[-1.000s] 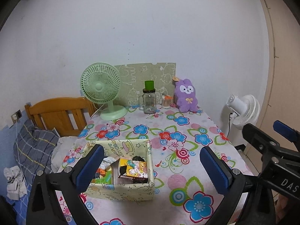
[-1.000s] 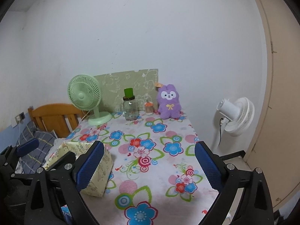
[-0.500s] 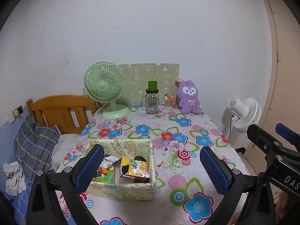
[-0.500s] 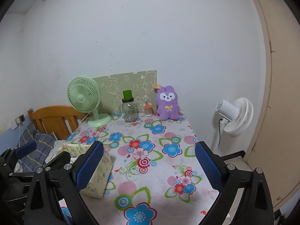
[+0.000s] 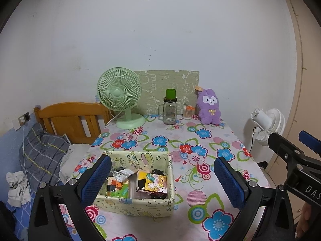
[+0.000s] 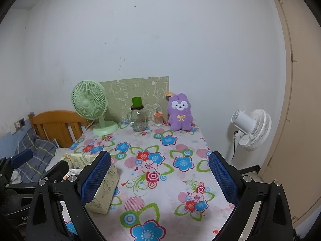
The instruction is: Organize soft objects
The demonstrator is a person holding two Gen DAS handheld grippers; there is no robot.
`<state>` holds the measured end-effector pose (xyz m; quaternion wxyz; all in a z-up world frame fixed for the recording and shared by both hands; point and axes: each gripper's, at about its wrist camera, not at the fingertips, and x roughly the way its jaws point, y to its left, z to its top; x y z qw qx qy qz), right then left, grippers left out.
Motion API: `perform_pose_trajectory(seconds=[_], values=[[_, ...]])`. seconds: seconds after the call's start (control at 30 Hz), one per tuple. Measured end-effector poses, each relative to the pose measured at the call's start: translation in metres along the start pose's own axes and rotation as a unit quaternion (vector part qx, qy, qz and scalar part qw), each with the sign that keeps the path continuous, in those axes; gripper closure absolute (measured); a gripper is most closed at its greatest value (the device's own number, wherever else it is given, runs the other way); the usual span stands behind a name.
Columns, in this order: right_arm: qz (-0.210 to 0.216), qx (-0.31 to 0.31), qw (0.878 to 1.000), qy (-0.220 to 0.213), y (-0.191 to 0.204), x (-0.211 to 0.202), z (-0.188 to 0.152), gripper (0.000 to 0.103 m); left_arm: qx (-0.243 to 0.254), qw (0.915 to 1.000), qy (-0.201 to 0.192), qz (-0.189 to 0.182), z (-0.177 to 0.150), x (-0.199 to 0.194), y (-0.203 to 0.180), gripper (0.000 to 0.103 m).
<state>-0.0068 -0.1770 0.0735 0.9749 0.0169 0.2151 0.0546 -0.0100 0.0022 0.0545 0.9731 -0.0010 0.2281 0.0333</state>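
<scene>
Left tongs (image 5: 162, 180) and right tongs (image 6: 159, 177) both spread wide, empty; purple plush (image 5: 208, 106) at 1 o'clock on surface (image 5: 200, 180).

At twelve o'clock across my table (image 5: 200, 206), with its flowered cloth, a green desk fan (image 5: 120, 96) stands at eleven o'clock, upright on its round base. Behind it a pale green patterned board (image 5: 160, 84) leans against the white wall. Just right of the fan stands a glass jar (image 5: 170, 112) with a green cup (image 5: 170, 93) on its lid, and beside that a small orange-topped pot (image 5: 188, 113). At two o'clock, off the table, is a white fan (image 6: 250, 128). At nine o'clock I see a wooden headboard (image 5: 70, 118) and a grey checked pillow (image 5: 42, 152).
</scene>
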Motion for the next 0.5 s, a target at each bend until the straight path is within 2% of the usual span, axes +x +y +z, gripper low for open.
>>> perform_pose_trajectory(seconds=[0.5], values=[[0.002,0.002,1.000,0.001,0.0021,0.0030,0.0005,0.003,-0.004,1.0000,0.002,0.004,0.0020,0.0018,0.0038,0.000]])
